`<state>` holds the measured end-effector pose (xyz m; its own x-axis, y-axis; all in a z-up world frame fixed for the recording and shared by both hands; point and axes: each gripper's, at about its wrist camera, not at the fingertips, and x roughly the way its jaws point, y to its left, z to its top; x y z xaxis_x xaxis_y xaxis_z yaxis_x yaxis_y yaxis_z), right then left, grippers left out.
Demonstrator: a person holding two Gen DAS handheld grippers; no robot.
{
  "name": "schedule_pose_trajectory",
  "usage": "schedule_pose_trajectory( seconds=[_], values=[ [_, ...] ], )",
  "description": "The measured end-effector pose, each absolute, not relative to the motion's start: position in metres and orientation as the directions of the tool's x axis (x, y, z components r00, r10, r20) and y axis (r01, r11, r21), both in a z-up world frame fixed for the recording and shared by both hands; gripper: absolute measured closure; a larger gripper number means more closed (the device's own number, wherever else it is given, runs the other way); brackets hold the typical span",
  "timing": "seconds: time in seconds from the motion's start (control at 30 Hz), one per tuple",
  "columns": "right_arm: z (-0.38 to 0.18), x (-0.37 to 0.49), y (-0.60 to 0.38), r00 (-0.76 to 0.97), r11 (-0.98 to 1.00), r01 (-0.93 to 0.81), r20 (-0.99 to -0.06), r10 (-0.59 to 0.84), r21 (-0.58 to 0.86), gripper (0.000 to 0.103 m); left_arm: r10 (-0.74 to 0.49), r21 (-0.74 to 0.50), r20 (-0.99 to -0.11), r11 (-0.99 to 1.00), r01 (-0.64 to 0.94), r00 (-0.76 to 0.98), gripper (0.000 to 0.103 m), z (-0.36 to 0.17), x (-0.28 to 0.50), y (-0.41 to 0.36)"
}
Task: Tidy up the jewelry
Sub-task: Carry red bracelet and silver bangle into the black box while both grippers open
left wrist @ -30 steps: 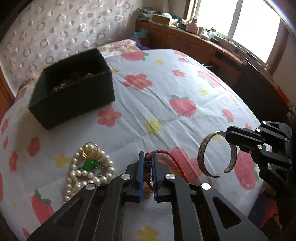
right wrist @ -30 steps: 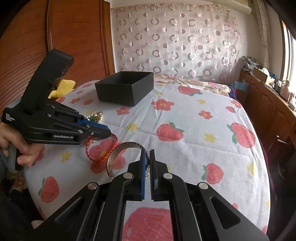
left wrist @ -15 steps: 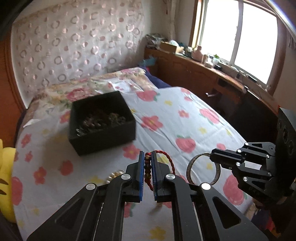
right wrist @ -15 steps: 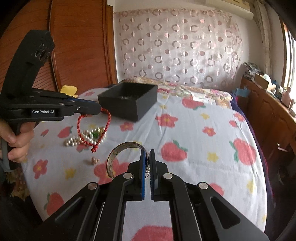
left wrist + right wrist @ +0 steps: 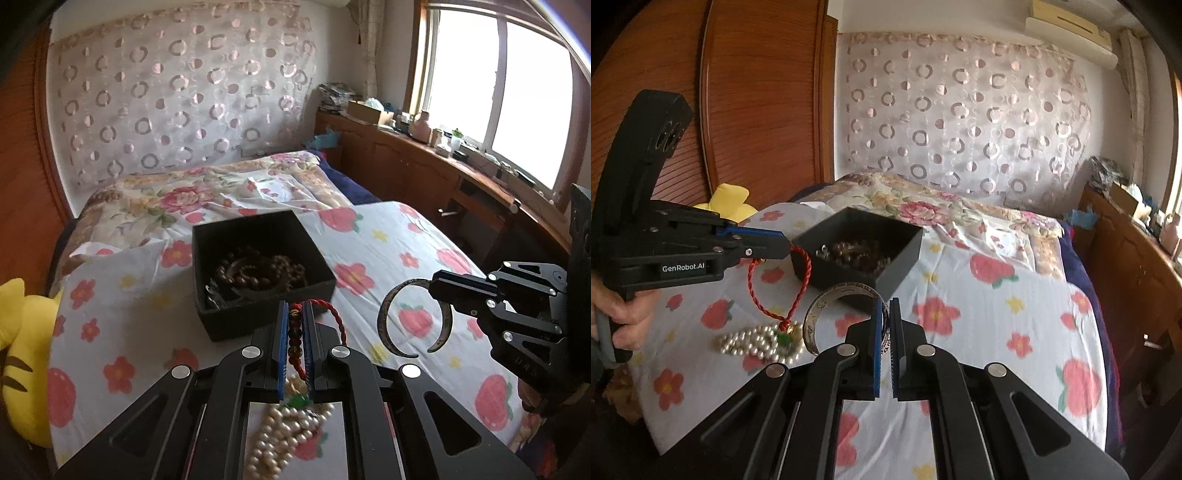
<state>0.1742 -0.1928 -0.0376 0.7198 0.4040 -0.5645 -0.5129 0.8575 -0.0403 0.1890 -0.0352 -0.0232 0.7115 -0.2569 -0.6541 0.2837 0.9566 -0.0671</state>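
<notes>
left wrist view: the left gripper (image 5: 294,332) is clamped on a red braided cord bracelet (image 5: 334,319), its dark beads pinched between the blue pads, the loop dangling free so it can be carried clear of the bed (image 5: 388,236). to its right the right gripper (image 5: 441,286) is closed on one side of an open metal cuff bangle (image 5: 386,317), gripped at the band so the gap hangs downward. both pieces hover just short of the black box (image 5: 321,275), which sits on the strawberry-print sheet and already holds brown bead strands (likely the place they are headed for). in the right wrist view the bangle shows a silvery, engraved inner face. a pearl necklace (image 5: 757,341) with a green pendant lies on the sheet below, not yet collected.
</notes>
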Motion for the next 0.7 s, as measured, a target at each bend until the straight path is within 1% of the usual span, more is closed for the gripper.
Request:
schedule_pose_trajectory(
  seconds=[0.2,0.4,0.7],
  values=[
    [-0.033,0.202,-0.182,0.717,0.847,-0.528,-0.562,0.413,-0.052,0.098,-0.248,-0.074,-0.642,0.962,0.263,0.725,0.097,-0.021,0.208,-0.02],
    [-0.03,0.238,-0.172,0.705,0.841,-0.541,-0.561,0.434,-0.028,0.098,-0.238,-0.084,-0.648,0.967,0.242,0.724,0.097,-0.022,0.242,-0.006],
    [-0.042,0.291,-0.143,0.675,0.821,-0.57,-0.586,0.448,-0.029,0.098,-0.234,-0.118,-0.672,0.97,0.211,0.702,0.097,-0.043,0.284,0.014]
  ],
)
